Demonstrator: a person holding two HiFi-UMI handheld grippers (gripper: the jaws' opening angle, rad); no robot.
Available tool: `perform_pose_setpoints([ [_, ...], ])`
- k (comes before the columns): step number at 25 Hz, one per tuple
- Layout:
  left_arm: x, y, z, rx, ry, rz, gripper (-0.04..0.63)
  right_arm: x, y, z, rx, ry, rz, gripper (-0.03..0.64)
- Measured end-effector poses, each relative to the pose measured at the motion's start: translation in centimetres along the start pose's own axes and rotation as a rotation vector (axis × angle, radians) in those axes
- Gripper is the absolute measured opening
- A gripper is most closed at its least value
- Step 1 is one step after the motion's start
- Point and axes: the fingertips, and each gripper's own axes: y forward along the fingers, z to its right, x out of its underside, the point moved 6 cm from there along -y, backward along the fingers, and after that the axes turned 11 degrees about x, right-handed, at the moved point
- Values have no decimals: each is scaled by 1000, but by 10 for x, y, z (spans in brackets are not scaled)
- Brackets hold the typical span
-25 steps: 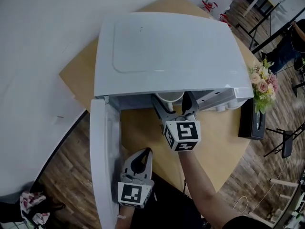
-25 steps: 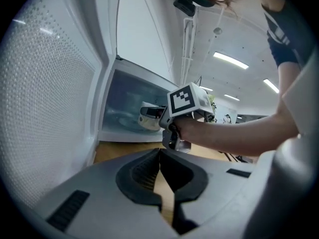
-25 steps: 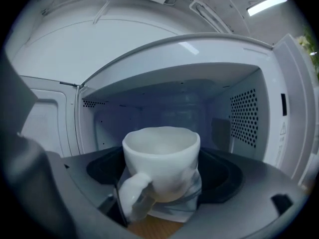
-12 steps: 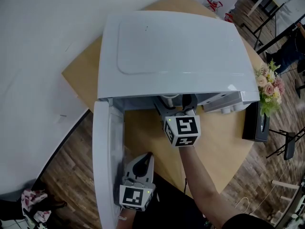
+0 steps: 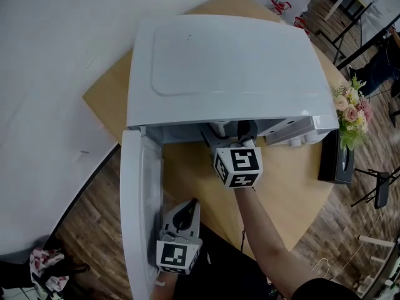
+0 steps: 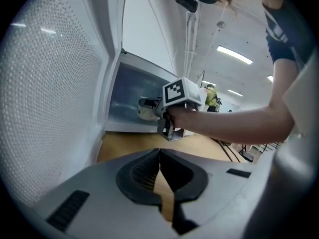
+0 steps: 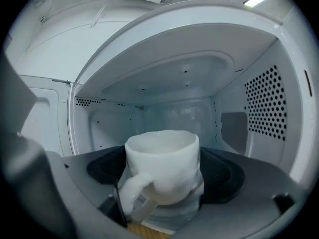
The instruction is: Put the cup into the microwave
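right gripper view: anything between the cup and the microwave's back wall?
Nothing. In the right gripper view no object stands behind the cup; the stretch is bare through to the microwave's back wall.

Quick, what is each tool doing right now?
Left tool: closed, holding nothing.
Right tool: closed on the white ceramic cup with a handle.

A: Head view, cup point(image 5: 220, 129) visibility?
B: Mostly hidden under the microwave point(image 5: 225, 61) roof; only a sliver of rim shows.
A: Right gripper view?
B: The right gripper point(image 7: 164, 173) body conceals the cup base; contact with the cavity floor cannot be determined.
A: Left gripper view?
B: Cup small, partly masked
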Motion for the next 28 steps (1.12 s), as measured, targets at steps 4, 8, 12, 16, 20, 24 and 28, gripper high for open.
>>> perform_pose_setpoints([
  [4,-1,0,1,-6,5,6,6,-5,-10,4,7,-9,55,416],
  [8,0,-1,5,-10,10,8,6,-8,-24,10,-2,-12,91,416],
  [12,3,-1,10,-9,14,3,6,-1,-37,16,1,1,78,416],
  [16,2,1,17,4,28,0,6,5,-54,22,5,21,65,416],
  [20,2,3,21,14,41,-5,6,9,-72,25,-4,28,52,416],
  [24,2,5,28,28,51,-12,6,10,-91,35,-1,56,37,414],
  [28,1,8,37,47,55,-19,6,11,-113,52,17,101,10,414],
])
